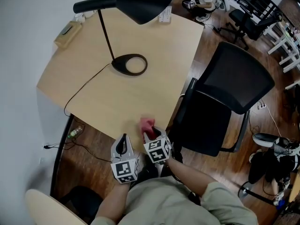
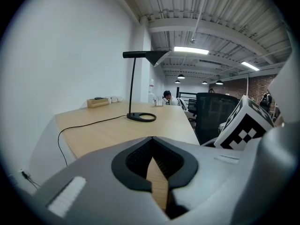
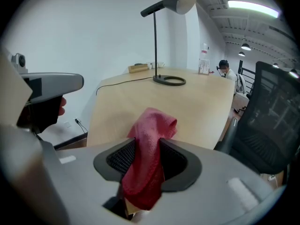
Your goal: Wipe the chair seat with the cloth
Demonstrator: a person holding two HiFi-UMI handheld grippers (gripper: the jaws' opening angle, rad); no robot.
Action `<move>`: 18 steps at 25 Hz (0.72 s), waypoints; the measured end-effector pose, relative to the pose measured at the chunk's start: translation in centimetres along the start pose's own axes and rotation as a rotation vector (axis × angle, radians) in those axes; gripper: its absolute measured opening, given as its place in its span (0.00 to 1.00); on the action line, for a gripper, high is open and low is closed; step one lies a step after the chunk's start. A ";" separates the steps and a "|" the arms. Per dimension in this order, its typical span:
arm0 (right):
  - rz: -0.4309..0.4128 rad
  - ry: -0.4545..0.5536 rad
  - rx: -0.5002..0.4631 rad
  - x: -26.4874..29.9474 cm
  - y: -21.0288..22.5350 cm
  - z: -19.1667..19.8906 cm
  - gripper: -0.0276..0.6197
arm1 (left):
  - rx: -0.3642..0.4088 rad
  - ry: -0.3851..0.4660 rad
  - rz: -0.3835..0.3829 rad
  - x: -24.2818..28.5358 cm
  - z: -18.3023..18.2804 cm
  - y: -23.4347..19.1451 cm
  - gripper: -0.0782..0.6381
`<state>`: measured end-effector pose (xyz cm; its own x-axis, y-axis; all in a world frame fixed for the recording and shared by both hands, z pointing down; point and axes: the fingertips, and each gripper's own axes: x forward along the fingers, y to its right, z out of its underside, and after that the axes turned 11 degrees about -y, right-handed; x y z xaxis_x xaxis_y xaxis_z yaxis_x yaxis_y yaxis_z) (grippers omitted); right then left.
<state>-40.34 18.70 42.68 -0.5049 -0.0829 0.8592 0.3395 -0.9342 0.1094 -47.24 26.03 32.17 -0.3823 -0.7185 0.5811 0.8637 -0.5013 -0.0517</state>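
Note:
A pink cloth (image 1: 146, 124) sticks out of my right gripper (image 1: 150, 135) at the near edge of the wooden table (image 1: 154, 36). In the right gripper view the cloth (image 3: 154, 123) is bunched between the two black pads and fills the gap; the right gripper (image 3: 149, 146) is shut on it. My left gripper (image 1: 123, 142) hangs just to its left over the table edge, with its jaws (image 2: 152, 156) together and nothing in them. The black office chair (image 1: 206, 123) stands to the right, its seat partly under the table; no gripper touches it.
A black desk lamp (image 1: 130, 64) stands mid-table, its cable running to the left edge. A small wooden box (image 1: 68, 32) lies at the far left corner. Cables and a bottle (image 1: 74, 133) lie on the floor. More chairs and a seated person are far behind.

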 end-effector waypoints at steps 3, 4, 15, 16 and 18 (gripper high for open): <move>-0.002 0.001 0.000 0.3 -0.1 0.1 0.26 | -0.009 -0.008 -0.006 -0.1 0.7 -0.3 0.12; -0.005 0.000 0.001 0.4 -0.2 0.1 0.24 | -0.011 -0.011 -0.007 -0.1 0.9 -0.3 0.12; -0.083 0.045 0.094 -0.8 -0.1 -0.6 0.13 | -0.002 -0.018 0.007 -0.3 0.9 0.6 0.12; -0.085 0.060 0.106 -1.3 0.1 -0.8 0.13 | 0.001 -0.017 0.015 -0.3 0.8 0.9 0.12; -0.085 0.096 0.123 -2.7 0.7 -1.4 0.13 | 0.008 -0.015 0.032 -0.1 0.4 1.7 0.12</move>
<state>-39.84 17.81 39.76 -0.6070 -0.0437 0.7935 0.3843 -0.8901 0.2450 -45.61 25.45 32.39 -0.3496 -0.7264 0.5917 0.8778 -0.4747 -0.0641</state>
